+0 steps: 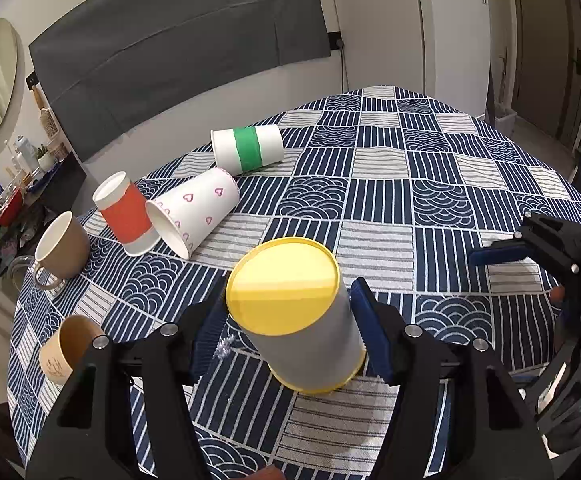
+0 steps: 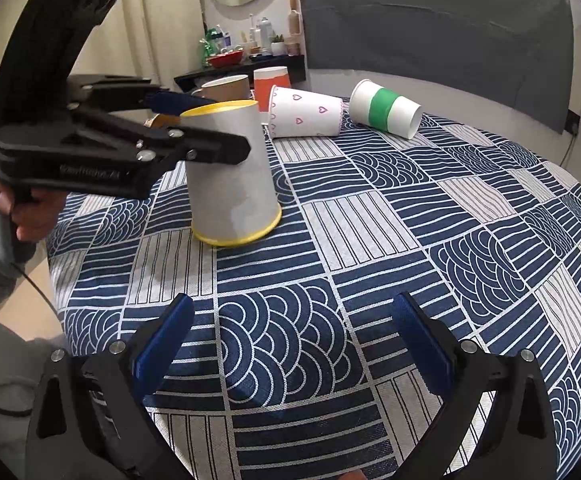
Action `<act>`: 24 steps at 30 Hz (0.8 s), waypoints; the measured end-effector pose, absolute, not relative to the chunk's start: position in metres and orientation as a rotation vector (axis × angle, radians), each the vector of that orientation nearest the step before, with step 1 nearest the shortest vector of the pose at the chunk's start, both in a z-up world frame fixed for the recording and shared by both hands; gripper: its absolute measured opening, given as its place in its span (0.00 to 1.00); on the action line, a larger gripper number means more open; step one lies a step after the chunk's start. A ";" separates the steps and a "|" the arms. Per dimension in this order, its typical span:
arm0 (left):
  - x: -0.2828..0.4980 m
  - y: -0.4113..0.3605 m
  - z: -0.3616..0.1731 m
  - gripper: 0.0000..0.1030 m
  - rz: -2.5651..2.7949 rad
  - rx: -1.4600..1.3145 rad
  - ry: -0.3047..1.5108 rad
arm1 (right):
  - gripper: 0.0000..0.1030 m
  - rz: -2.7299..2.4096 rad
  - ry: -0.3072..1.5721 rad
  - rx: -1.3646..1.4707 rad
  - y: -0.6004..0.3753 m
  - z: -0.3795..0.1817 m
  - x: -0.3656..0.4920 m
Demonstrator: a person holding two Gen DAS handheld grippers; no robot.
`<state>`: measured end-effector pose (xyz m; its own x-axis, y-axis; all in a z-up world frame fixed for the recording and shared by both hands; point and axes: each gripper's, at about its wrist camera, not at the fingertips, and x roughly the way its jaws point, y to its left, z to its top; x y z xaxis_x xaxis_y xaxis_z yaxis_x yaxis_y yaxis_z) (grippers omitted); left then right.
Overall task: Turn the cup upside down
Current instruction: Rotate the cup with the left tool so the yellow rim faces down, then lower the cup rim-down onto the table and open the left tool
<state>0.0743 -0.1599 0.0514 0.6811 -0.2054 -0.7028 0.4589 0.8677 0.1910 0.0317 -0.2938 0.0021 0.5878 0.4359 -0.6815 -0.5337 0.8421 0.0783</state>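
Note:
A grey paper cup with yellow base and yellow rim point(image 1: 302, 320) stands upside down on the patterned tablecloth; it also shows in the right wrist view point(image 2: 232, 176). My left gripper point(image 1: 290, 332) has a finger on each side of it, with small gaps showing, so it is open around the cup. In the right wrist view the left gripper point(image 2: 210, 128) straddles the cup's upper part. My right gripper point(image 2: 290, 344) is open and empty, low over the cloth in front of the cup.
A heart-print cup point(image 1: 194, 210) and a green-banded cup point(image 1: 248, 150) lie on their sides. An orange-banded cup point(image 1: 124, 214), a brown mug point(image 1: 62, 250) and a tan cup point(image 1: 68, 350) sit near the table's left edge. A dark shelf with clutter point(image 2: 242, 66) stands behind.

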 end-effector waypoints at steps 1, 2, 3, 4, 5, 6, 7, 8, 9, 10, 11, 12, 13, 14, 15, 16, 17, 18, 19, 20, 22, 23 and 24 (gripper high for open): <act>0.072 -0.159 0.050 0.60 -0.384 0.367 0.739 | 0.92 0.565 0.757 -0.139 -0.294 0.002 0.032; 0.072 -0.158 0.049 0.60 -0.389 0.363 0.747 | 0.92 0.562 0.760 -0.139 -0.293 0.002 0.032; 0.070 -0.157 0.049 0.61 -0.390 0.364 0.748 | 0.92 0.560 0.763 -0.137 -0.293 0.001 0.033; 0.069 -0.157 0.050 0.64 -0.386 0.369 0.743 | 0.92 0.557 0.766 -0.136 -0.293 0.001 0.033; 0.066 -0.157 0.051 0.68 -0.385 0.374 0.737 | 0.92 0.555 0.767 -0.135 -0.294 0.001 0.033; 0.064 -0.156 0.052 0.74 -0.387 0.378 0.730 | 0.92 0.552 0.770 -0.133 -0.294 0.001 0.033; 0.062 -0.155 0.055 0.77 -0.387 0.377 0.718 | 0.92 0.550 0.773 -0.132 -0.294 0.001 0.033; 0.059 -0.153 0.058 0.79 -0.387 0.376 0.708 | 0.92 0.549 0.775 -0.131 -0.294 0.001 0.033; 0.057 -0.152 0.060 0.81 -0.386 0.379 0.700 | 0.92 0.548 0.778 -0.130 -0.294 0.000 0.033; 0.055 -0.150 0.063 0.81 -0.380 0.382 0.688 | 0.92 0.548 0.781 -0.128 -0.295 0.000 0.034; 0.053 -0.148 0.065 0.82 -0.373 0.384 0.679 | 0.92 0.547 0.785 -0.126 -0.295 0.000 0.035; 0.051 -0.146 0.067 0.85 -0.367 0.385 0.676 | 0.92 0.546 0.788 -0.124 -0.295 0.000 0.035; 0.049 -0.142 0.068 0.86 -0.360 0.381 0.669 | 0.92 0.543 0.790 -0.123 -0.295 0.000 0.036; 0.047 -0.139 0.069 0.87 -0.354 0.378 0.661 | 0.92 0.538 0.791 -0.122 -0.295 -0.001 0.036; 0.045 -0.135 0.070 0.89 -0.348 0.376 0.652 | 0.92 0.533 0.793 -0.122 -0.295 -0.001 0.036; 0.043 -0.131 0.070 0.90 -0.343 0.372 0.644 | 0.92 0.529 0.795 -0.122 -0.295 -0.001 0.037; 0.041 -0.126 0.070 0.90 -0.338 0.365 0.639 | 0.92 0.523 0.797 -0.123 -0.295 -0.001 0.037; 0.039 -0.121 0.069 0.90 -0.332 0.354 0.637 | 0.92 0.519 0.799 -0.123 -0.295 -0.001 0.038; 0.038 -0.116 0.068 0.91 -0.327 0.344 0.635 | 0.92 0.514 0.802 -0.124 -0.295 -0.001 0.038; 0.036 -0.111 0.066 0.91 -0.319 0.334 0.633 | 0.92 0.505 0.807 -0.125 -0.295 -0.002 0.038; 0.033 -0.101 0.062 0.93 -0.304 0.318 0.630 | 0.92 0.484 0.811 -0.132 -0.294 -0.002 0.039; 0.032 -0.097 0.060 0.93 -0.300 0.311 0.631 | 0.92 0.470 0.810 -0.139 -0.293 -0.002 0.039; 0.030 -0.091 0.057 0.94 -0.291 0.301 0.630 | 0.92 0.464 0.810 -0.142 -0.293 -0.002 0.039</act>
<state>0.0305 -0.0913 0.0570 0.7705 -0.1736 -0.6133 0.3544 0.9165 0.1858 0.0389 -0.2931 -0.0024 0.5958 0.3446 -0.7255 -0.4513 0.8908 0.0525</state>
